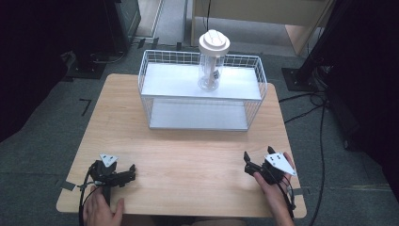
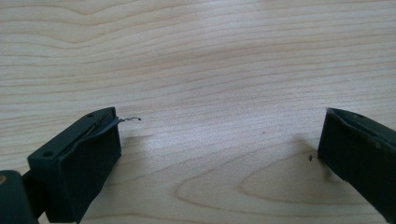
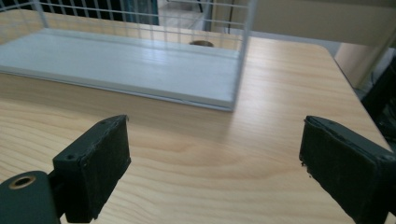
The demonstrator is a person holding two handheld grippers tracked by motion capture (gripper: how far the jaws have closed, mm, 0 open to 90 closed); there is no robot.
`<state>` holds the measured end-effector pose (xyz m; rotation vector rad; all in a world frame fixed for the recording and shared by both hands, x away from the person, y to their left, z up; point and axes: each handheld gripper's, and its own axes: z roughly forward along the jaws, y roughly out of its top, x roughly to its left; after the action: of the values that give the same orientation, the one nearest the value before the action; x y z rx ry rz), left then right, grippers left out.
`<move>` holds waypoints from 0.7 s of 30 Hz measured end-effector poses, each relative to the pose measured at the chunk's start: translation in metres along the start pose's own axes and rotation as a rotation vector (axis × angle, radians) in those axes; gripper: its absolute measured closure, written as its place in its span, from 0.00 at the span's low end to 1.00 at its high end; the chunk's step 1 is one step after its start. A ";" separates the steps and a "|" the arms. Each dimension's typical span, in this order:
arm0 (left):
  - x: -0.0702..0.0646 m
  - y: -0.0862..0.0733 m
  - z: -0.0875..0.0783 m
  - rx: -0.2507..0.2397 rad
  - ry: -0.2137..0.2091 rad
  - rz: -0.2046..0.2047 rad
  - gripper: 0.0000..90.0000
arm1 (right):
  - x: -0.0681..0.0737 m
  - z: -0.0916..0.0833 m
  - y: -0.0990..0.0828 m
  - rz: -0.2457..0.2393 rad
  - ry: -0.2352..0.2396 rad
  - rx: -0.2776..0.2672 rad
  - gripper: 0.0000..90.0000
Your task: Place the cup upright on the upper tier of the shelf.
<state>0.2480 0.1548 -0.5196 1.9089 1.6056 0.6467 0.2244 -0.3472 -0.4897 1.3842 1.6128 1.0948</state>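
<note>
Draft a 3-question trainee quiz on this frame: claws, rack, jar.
1. True or false: the left claw is shut on the jar.
2. Where does the jar stand? A) on the bare table B) on the top shelf of the white wire rack C) between the jaws of the right claw
3. Fill in: both claws rest near the table's ____ edge, closest to the person.

Key
1. False: its jaws stand wide apart over bare wood.
2. B, upright, with its white lid on.
3. Near, or front; the right claw is open too, with the rack ahead of it.
</note>
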 end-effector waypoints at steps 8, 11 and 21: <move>0.000 0.000 0.000 0.000 0.000 0.000 0.00 | -0.029 -0.013 -0.014 0.032 -0.059 0.028 0.10; 0.000 0.000 0.000 0.000 0.000 0.000 0.00 | -0.042 -0.020 -0.022 0.040 -0.087 0.047 0.10; 0.000 0.000 0.000 0.000 0.000 0.000 0.00 | -0.064 -0.033 -0.041 0.052 -0.148 0.099 0.10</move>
<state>0.2480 0.1548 -0.5195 1.9093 1.6056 0.6468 0.1888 -0.4174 -0.5153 1.5430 1.5489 0.9294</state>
